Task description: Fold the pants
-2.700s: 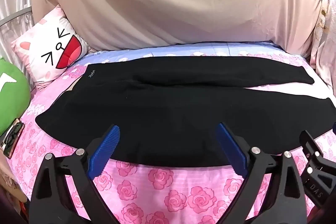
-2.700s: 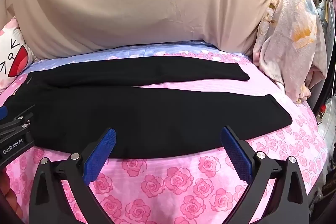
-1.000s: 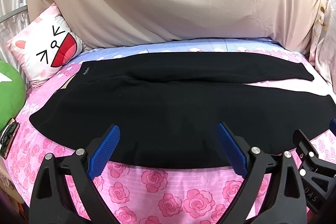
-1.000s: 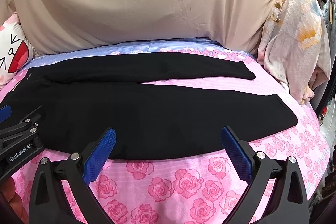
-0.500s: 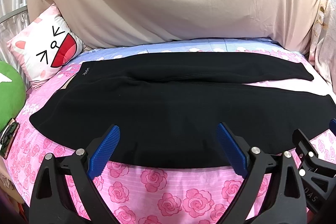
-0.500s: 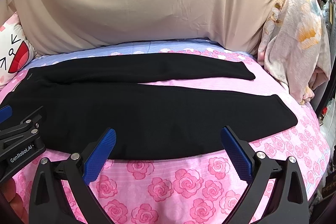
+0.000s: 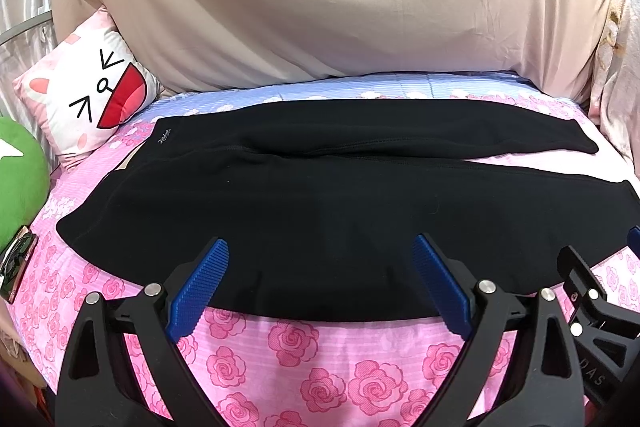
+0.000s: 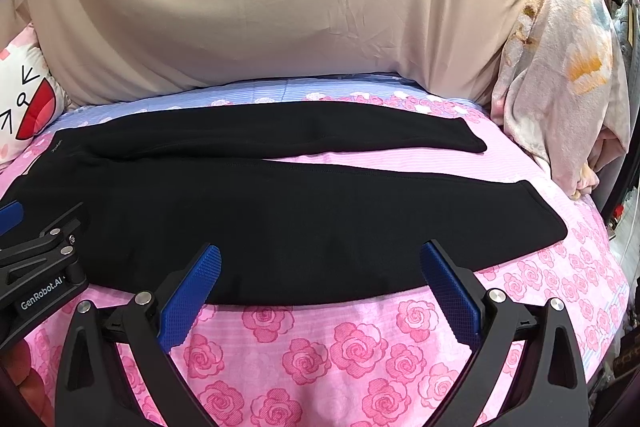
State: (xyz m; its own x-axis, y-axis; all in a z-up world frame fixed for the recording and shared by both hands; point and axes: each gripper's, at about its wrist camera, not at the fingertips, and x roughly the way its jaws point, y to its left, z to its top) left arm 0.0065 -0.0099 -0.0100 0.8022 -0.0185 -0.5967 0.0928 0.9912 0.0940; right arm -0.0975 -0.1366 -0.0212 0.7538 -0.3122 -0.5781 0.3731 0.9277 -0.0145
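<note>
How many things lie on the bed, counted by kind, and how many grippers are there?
Black pants: 1
Cat-face pillow: 1
Green plush: 1
Grippers: 2, left gripper and right gripper
Total: 5

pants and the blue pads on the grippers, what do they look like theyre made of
The pants look like a soft matte black knit, perhaps fleece or cotton jersey: no sheen, limp edges, stitched seams. The exact fibre cannot be told. The blue pads on the right gripper and left gripper look like rubber or soft plastic with a fine ribbed or knurled grip texture.
</note>
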